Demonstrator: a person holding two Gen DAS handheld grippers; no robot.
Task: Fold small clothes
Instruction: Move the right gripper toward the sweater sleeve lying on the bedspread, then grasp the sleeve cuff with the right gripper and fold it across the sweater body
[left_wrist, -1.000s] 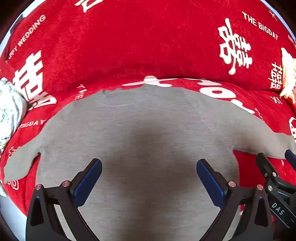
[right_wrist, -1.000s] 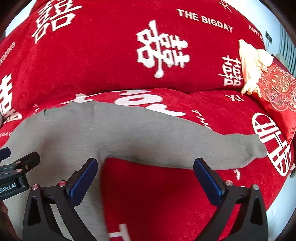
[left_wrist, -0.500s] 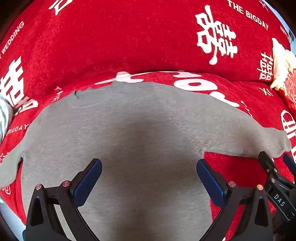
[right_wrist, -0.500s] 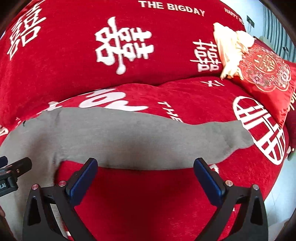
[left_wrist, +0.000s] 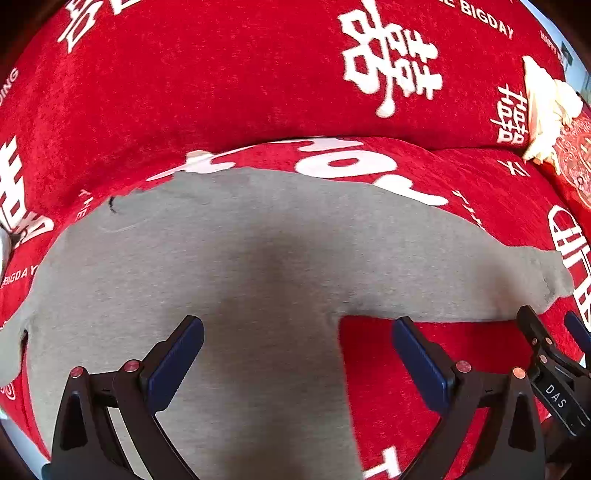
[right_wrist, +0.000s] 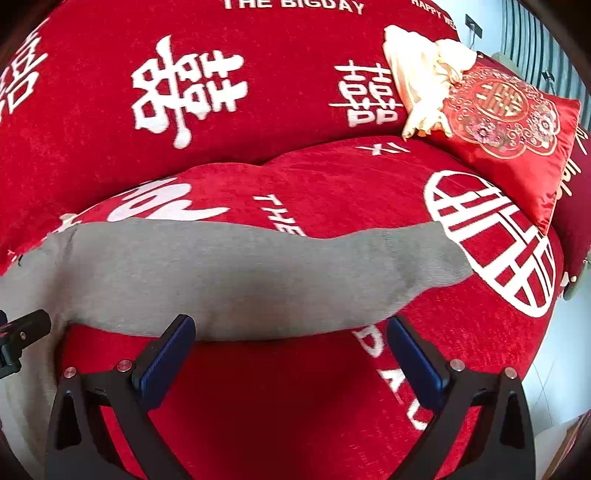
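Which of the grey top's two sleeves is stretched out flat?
The right sleeve, reaching toward the embroidered cushion. The left sleeve is mostly out of view.

A red sofa cover (right_wrist: 295, 387) with white lettering spreads over seat and backrest; a red embroidered cushion (right_wrist: 517, 125) leans at the right end, touching a cream cloth (right_wrist: 421, 74).

The left gripper (left_wrist: 297, 354) sits low in the left wrist view with its jaws spread wide, blue-padded fingers (left_wrist: 173, 360) angled outward, nothing between them. The right gripper (right_wrist: 291, 352) fills the bottom of the right wrist view, equally wide apart and empty. Each intrudes on the other's view: the right gripper's black finger at the lower right edge, the left gripper's at the left edge.
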